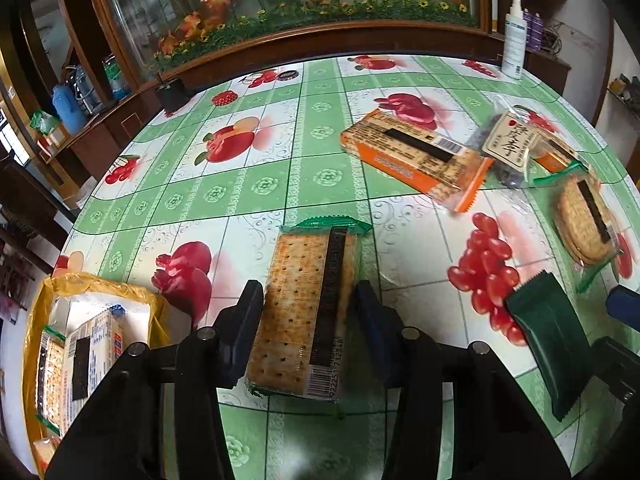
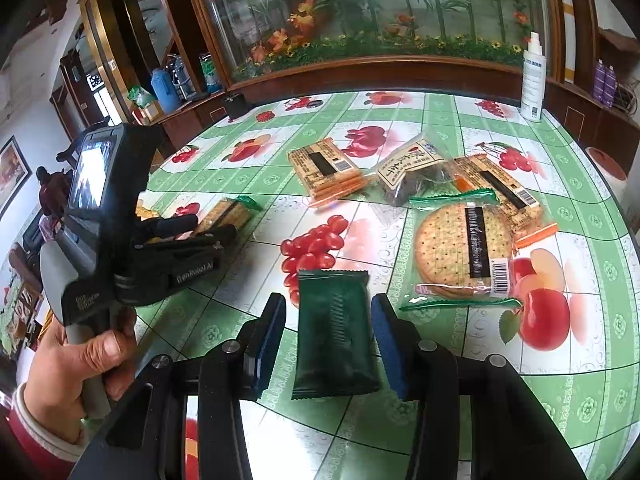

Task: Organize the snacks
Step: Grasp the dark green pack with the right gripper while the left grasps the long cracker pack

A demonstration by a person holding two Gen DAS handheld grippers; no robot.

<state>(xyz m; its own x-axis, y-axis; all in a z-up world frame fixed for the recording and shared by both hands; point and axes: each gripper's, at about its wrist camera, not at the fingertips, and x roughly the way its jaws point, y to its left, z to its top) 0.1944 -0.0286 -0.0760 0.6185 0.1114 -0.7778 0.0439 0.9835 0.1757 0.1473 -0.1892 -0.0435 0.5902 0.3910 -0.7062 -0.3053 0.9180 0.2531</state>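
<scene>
My left gripper (image 1: 308,292) is shut on a clear pack of square crackers (image 1: 304,312) with green ends, its pads pressed against both long sides, low over the table. The right wrist view shows that gripper (image 2: 212,228) in a person's hand (image 2: 80,356). My right gripper (image 2: 328,302) is open and hovers over a dark green packet (image 2: 334,332) lying flat on the tablecloth, with a gap beside the left pad. That green packet (image 1: 548,344) also lies at the right of the left wrist view.
A yellow-lined container (image 1: 100,284) at the table's left edge holds several packs. Farther back lie an orange cracker pack (image 2: 324,168), a clear bag of dark snacks (image 2: 412,168), round crackers (image 2: 460,252) and another orange pack (image 2: 504,188). A white spray bottle (image 2: 534,80) stands far right.
</scene>
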